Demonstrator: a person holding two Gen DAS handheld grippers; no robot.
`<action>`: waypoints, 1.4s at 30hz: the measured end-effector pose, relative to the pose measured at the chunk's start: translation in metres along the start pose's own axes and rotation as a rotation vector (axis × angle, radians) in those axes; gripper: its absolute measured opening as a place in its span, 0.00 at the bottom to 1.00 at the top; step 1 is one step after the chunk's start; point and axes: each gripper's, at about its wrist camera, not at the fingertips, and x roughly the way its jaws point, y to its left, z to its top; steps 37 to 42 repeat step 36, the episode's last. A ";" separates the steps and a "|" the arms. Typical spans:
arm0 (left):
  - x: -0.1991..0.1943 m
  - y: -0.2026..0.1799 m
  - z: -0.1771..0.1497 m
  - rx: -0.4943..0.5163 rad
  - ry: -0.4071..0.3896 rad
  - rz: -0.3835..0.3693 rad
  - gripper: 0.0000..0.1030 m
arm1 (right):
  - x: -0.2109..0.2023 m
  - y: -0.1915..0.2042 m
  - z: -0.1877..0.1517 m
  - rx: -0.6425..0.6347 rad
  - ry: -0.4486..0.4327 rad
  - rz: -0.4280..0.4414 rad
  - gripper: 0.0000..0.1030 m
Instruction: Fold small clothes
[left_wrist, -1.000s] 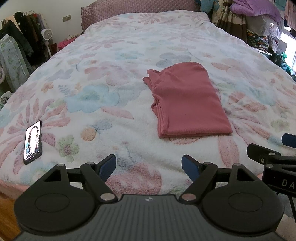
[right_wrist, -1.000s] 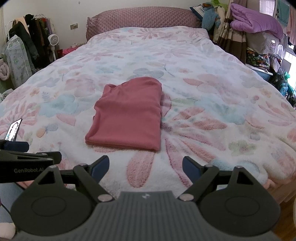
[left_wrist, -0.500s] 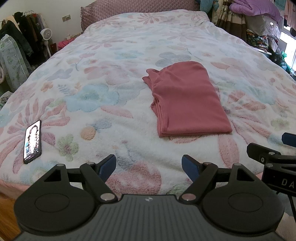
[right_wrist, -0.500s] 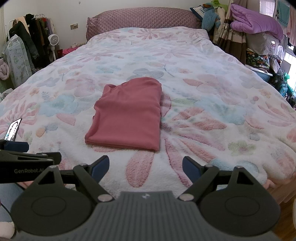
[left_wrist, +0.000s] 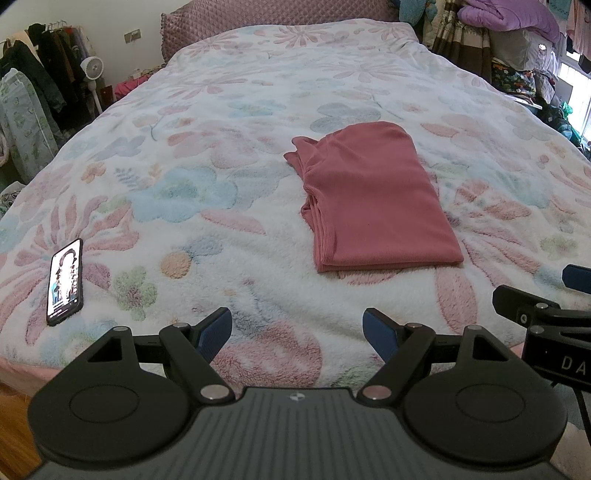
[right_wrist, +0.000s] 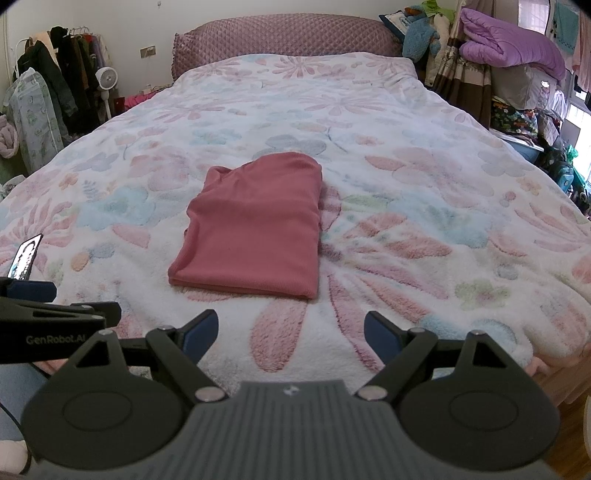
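A folded pink garment (left_wrist: 373, 199) lies mid-frame on the floral bed (left_wrist: 221, 147). Left gripper (left_wrist: 297, 328) and right gripper (right_wrist: 291, 330) hover wide open, empty, at the bottom. To fold again, pinch both near corners evenly.

A folded dusty-pink ribbed garment (right_wrist: 255, 229) lies flat on the fluffy white floral blanket (right_wrist: 406, 192) covering the bed. The right gripper (right_wrist: 291, 330) hovers near the bed's foot, jaws spread wide and empty, well short of the garment. A lit black smartphone (right_wrist: 25, 256) rests at the blanket's left edge, beside the left gripper's blue-tipped finger (right_wrist: 31, 290).
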 end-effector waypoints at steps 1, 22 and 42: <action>0.000 0.000 0.000 0.001 0.000 -0.001 0.91 | 0.000 0.001 0.000 0.000 -0.001 -0.001 0.80; -0.003 -0.005 -0.002 0.045 -0.012 -0.005 0.91 | 0.000 0.002 0.000 -0.004 0.000 -0.005 0.80; -0.003 -0.006 -0.001 0.050 -0.013 -0.008 0.91 | 0.003 -0.004 -0.002 -0.015 0.010 -0.002 0.80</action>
